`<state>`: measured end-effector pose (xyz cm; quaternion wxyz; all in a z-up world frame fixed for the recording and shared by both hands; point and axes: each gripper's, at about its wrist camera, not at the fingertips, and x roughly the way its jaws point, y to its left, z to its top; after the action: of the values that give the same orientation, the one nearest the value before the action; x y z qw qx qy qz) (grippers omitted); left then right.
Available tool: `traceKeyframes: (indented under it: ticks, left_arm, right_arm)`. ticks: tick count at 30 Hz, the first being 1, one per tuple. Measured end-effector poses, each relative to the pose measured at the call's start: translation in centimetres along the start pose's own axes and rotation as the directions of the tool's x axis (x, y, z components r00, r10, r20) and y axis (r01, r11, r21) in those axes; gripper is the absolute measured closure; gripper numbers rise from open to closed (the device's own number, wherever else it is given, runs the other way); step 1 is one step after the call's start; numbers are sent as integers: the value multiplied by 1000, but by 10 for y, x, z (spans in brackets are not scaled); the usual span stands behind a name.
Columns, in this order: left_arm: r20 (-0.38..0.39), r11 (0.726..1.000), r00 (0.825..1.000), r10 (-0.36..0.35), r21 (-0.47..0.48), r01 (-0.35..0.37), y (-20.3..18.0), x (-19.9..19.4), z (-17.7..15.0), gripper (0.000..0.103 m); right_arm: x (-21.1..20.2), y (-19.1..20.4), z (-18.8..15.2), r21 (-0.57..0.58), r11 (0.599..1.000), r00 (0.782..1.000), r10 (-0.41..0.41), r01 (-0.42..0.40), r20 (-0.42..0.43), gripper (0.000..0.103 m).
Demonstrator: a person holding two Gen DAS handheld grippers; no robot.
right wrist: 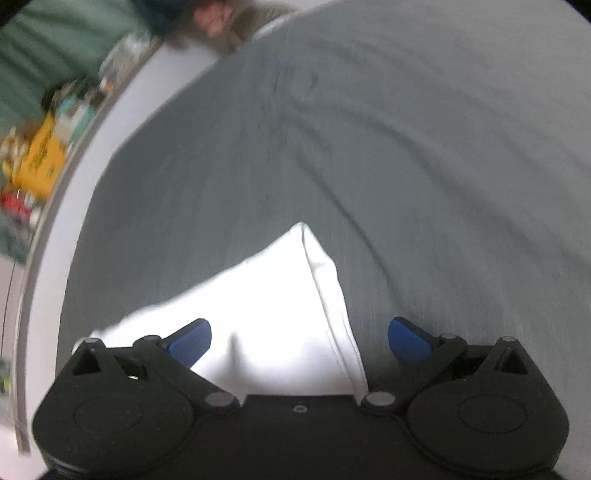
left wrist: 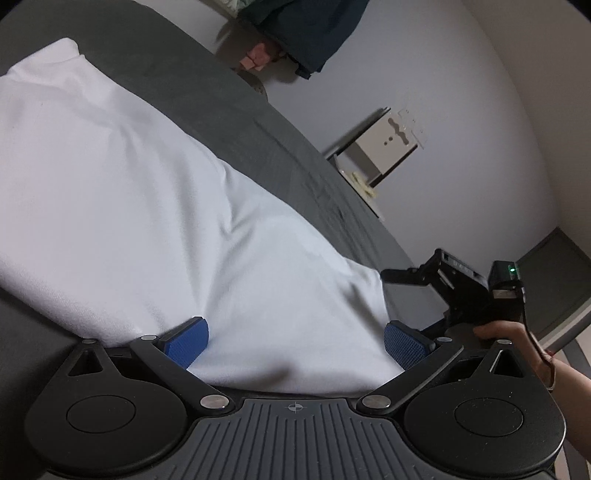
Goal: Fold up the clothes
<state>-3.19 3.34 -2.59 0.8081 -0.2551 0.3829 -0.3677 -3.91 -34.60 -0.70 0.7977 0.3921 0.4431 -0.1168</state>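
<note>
A white garment (left wrist: 155, 206) lies spread across a dark grey bed surface (left wrist: 229, 110). My left gripper (left wrist: 295, 341) stands open over the garment's near edge, its blue pads (left wrist: 188, 341) wide apart with cloth between them, not pinched. The other gripper (left wrist: 476, 291) shows at the right of the left wrist view, held by a hand (left wrist: 513, 336). In the right wrist view my right gripper (right wrist: 299, 341) is open above a hemmed corner of the white garment (right wrist: 280, 314) on the grey sheet (right wrist: 424, 166). The hem runs between its blue pads (right wrist: 408, 341).
A white wall (left wrist: 424, 74) and a small white shelf unit (left wrist: 380, 147) stand beyond the bed. Dark clothing (left wrist: 310, 33) hangs at the top. In the right wrist view a bed edge (right wrist: 85, 155) and a cluttered area with a yellow item (right wrist: 40, 158) lie left.
</note>
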Motion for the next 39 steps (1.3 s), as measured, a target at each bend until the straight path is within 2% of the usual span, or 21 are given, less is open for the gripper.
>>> traceKeyframes:
  ticks: [3, 5, 8, 9, 12, 15, 18, 20, 24, 31, 32, 33, 34, 35, 36, 39]
  left_arm:
    - [5, 1000, 1000, -2, -6, 2, -1, 0, -2, 0]
    - [10, 1000, 1000, -6, -14, 6, -1, 0, -3, 0]
    - [56, 1000, 998, 31, 2, -31, -7, -3, -3, 0]
    - [73, 999, 996, 45, 8, -46, -9, -4, -2, 0]
    - [142, 994, 985, 98, 27, -103, -15, -9, -1, 0]
    - [247, 979, 951, 185, 34, -200, -19, -21, 4, 0]
    - [275, 971, 933, 232, -16, -237, -14, -31, 17, 0]
    - [292, 974, 929, 228, -76, -215, -9, -36, 24, 0]
    - [311, 986, 936, 165, -91, -143, -6, -33, 29, 0]
    - [239, 988, 961, 138, 28, -149, -10, -13, 34, 0]
    - [225, 986, 965, 138, 61, -156, -13, -11, 42, 0]
    - [219, 982, 966, 139, 94, -162, -18, -10, 52, 0]
    - [213, 979, 968, 134, 124, -163, -23, -10, 64, 0]
    - [199, 975, 971, 128, 153, -160, -29, -11, 78, 0]
    - [176, 974, 976, 130, 164, -159, -32, -13, 93, 0]
    - [61, 973, 985, 160, 159, -168, -36, -17, 135, 0]
  right_arm:
    - [1, 0, 10, -55, 998, 992, 28, -36, -125, 0]
    - [1, 0, 12, -97, 993, 976, 45, -67, -213, 0]
    - [-1, 0, 9, -154, 981, 952, 71, -121, -296, 0]
    - [-2, -2, 8, -159, 977, 952, 87, -138, -295, 0]
    - [-3, -16, 4, -74, 972, 948, 198, -222, -248, 0]
    - [0, -30, 0, 32, 956, 935, 292, -291, -204, 0]
    - [1, -32, -1, 47, 951, 930, 309, -306, -201, 0]
    - [3, -34, -3, 46, 950, 928, 312, -309, -204, 0]
    - [2, -38, -2, 70, 938, 920, 346, -338, -184, 0]
    - [8, -44, 5, 108, 924, 913, 381, -368, -147, 7]
    - [9, -44, 6, 114, 923, 914, 380, -366, -143, 11]
    - [9, -45, 7, 120, 923, 915, 380, -365, -140, 18]
    - [12, -46, 7, 126, 926, 916, 373, -357, -150, 34]
    - [15, -46, 6, 132, 929, 916, 365, -347, -164, 66]
    - [18, -47, 5, 137, 932, 917, 357, -336, -178, 69]
    - [24, -44, 4, 132, 935, 913, 352, -331, -205, 67]
